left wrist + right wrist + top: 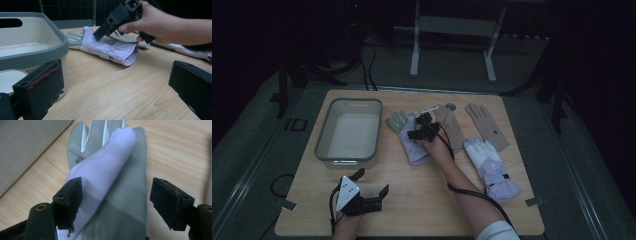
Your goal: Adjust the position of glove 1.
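- Nearest us, the left gripper (372,193) sat low on the table (422,200) around 7 o'clock, jaws spread wide with nothing but bare wood between them.
- Just past it, at about 10 o'clock, was the grey-rimmed tub (348,131), looking empty inside.
- Dead centre we had the right gripper (424,127) down over the lilac-and-grey glove (412,142). Jaws were apart, one on each side of the glove; in the right gripper view one pad (72,202) sat right at the lilac fold, the other pad (170,202) was clear of it, so no real clamp.
- That glove lay flat just right of the tub, fingers pointing to 12.
- Off at 3 o'clock lay a white-and-lilac glove (489,167).
- Furthest out, around 1 o'clock, were two tan gloves (486,125).
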{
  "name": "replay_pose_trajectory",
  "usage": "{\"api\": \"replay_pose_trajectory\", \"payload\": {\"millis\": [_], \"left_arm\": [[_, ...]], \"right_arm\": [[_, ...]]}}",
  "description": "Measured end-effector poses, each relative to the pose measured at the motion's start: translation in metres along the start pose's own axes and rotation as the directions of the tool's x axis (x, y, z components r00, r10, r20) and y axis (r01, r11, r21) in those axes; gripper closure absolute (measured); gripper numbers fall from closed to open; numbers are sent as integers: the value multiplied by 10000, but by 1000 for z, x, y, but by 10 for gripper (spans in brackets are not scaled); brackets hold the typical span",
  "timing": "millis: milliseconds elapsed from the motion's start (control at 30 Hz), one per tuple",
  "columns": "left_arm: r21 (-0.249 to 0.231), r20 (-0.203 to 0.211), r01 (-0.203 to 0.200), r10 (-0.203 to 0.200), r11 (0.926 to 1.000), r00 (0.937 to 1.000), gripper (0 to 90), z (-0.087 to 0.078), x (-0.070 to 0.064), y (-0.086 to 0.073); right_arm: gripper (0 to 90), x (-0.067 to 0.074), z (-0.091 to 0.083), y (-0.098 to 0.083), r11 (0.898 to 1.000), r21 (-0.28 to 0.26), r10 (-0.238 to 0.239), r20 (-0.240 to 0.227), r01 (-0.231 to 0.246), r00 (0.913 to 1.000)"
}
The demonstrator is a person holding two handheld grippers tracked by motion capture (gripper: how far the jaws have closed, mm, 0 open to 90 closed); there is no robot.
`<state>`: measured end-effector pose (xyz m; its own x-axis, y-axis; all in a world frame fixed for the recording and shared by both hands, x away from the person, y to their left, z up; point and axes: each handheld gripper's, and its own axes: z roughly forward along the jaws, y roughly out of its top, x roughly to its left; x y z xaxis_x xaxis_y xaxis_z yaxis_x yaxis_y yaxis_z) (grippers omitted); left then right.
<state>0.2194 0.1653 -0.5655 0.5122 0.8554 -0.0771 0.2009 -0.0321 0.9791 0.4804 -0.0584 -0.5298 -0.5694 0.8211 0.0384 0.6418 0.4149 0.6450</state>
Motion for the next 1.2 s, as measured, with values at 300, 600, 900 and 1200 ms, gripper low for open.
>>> {"api": "replay_pose_trajectory", "payload": {"millis": [300,600,900,1200], "left_arm": [[19,-21,34,-34,10000,10000,2,0,0,0],[14,-19,65,-65,10000,10000,3,1,1,-1],[-12,-60,2,-2,10000,10000,2,1,1,0],[-16,-86,-34,34,10000,10000,3,2,0,0]], "right_arm": [[429,1,11,-5,9976,521,467,-281,-452,9985],[774,8,-9,-6,9918,267,1259,-351,-1250,9914],[775,15,-50,-26,9594,-526,2739,-588,-2770,9600],[774,29,-91,-56,9278,-1084,3501,-769,-3569,9335]]}}
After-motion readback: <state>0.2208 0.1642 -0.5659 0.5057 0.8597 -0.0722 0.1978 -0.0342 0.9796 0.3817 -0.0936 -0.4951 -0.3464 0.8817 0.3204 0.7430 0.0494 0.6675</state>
